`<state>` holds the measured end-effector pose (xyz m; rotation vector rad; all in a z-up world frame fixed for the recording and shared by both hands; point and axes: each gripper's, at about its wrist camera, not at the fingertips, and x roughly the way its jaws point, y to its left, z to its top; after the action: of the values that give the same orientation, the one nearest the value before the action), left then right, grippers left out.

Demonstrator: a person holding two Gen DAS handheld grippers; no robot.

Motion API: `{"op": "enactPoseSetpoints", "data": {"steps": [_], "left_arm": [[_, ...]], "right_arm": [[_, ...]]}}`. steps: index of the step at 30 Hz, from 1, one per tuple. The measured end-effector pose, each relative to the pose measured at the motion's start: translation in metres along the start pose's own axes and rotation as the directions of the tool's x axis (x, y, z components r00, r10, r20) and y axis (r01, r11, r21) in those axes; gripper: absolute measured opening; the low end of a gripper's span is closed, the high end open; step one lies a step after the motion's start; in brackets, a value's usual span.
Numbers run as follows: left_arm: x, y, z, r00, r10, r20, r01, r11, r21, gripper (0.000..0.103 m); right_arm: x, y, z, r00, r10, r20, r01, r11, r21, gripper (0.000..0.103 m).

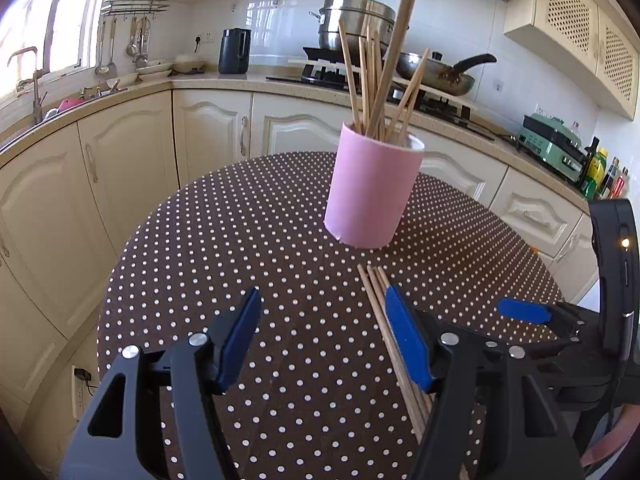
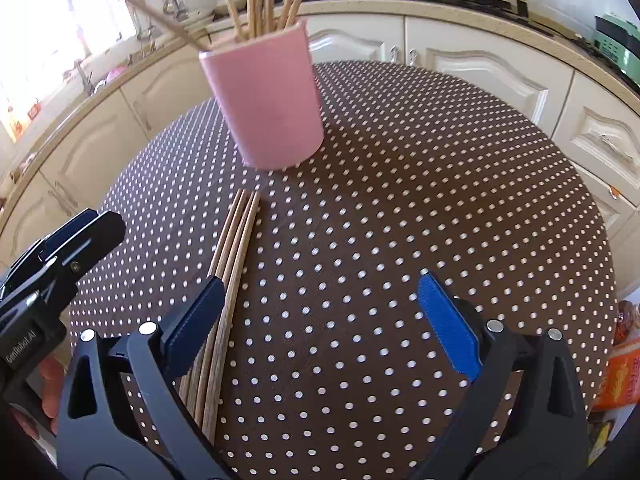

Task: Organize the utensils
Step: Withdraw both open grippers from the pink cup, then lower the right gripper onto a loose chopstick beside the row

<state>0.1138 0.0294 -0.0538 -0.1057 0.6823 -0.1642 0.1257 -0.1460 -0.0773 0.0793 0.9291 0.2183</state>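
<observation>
With both the left gripper (image 1: pixel 320 336) and right gripper (image 2: pixel 320 320) spread and empty, the loose chopsticks (image 2: pixel 228 280) lie on the worktop (image 2: pixel 400 200) between them, short of the pink holder (image 2: pixel 264 108), so one gripper should straddle the bundle squarely before closing.

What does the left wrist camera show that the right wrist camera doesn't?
Only the left wrist view shows the steamer pot, the dark kettle and the sink tap. Only the right wrist view shows an orange packet at the table's edge. Both show the pink cup holding chopsticks, the loose chopsticks lying on the dotted tablecloth, and both tools open.
</observation>
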Motion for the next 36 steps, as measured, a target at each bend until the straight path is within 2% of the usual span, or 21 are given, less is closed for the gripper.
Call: {"op": "enactPoseSetpoints", "data": {"steps": [3,9,15,20,22,23,24,26,27,30,32,36], "left_arm": [[0.002,0.001,-0.005,1.0,-0.003,-0.019,0.003,1.0,-0.002,0.064],[0.007,0.0,-0.012,0.999,-0.014,-0.047,0.014,1.0,-0.001,0.064],[0.012,0.007,-0.015,0.998,-0.018,-0.063,0.015,0.999,-0.043,0.064],[0.008,0.013,-0.015,0.998,-0.032,-0.054,0.029,0.998,-0.055,0.064],[0.007,0.015,-0.014,0.998,-0.042,-0.052,0.038,0.997,-0.06,0.064],[0.007,0.017,-0.013,0.998,-0.04,-0.053,0.037,0.997,-0.062,0.064],[0.008,0.017,-0.013,0.998,-0.036,-0.054,0.033,0.997,-0.064,0.064],[0.009,0.018,-0.012,0.997,-0.037,-0.061,0.033,0.997,-0.066,0.064],[0.01,0.017,-0.011,0.997,-0.043,-0.068,0.039,0.997,-0.065,0.064],[0.013,0.011,-0.011,0.989,-0.095,-0.114,0.091,0.995,-0.038,0.064],[0.013,0.004,-0.012,0.99,-0.076,-0.121,0.076,0.997,-0.007,0.064],[0.023,-0.004,-0.016,0.982,-0.079,-0.174,0.079,0.997,-0.007,0.064]], "right_arm": [[0.006,0.007,-0.002,1.0,-0.001,-0.024,0.001,1.0,-0.009,0.096],[0.014,0.023,-0.003,0.996,-0.08,-0.027,0.078,0.995,-0.068,0.096],[0.024,0.028,0.008,0.995,-0.083,-0.049,0.08,0.995,-0.055,0.096],[0.035,0.042,0.018,0.992,-0.115,-0.054,0.107,0.985,-0.133,0.094],[0.036,0.045,0.02,0.994,-0.104,-0.039,0.098,0.987,-0.13,0.088],[0.034,0.047,0.021,0.995,-0.092,-0.024,0.088,0.985,-0.145,0.074],[0.032,0.05,0.021,0.997,-0.078,-0.012,0.076,0.984,-0.162,0.055],[0.028,0.057,0.021,0.998,-0.067,-0.018,0.061,0.976,-0.21,0.032],[0.027,0.06,0.02,0.998,-0.06,-0.02,0.054,0.97,-0.237,0.026],[0.023,0.057,0.012,1.0,-0.03,-0.006,0.027,0.968,-0.249,0.022],[0.019,0.047,0.008,1.0,-0.009,-0.004,0.008,0.974,-0.225,0.012],[0.014,0.027,0.001,0.998,0.058,-0.005,-0.058,0.979,-0.197,0.007]]}}
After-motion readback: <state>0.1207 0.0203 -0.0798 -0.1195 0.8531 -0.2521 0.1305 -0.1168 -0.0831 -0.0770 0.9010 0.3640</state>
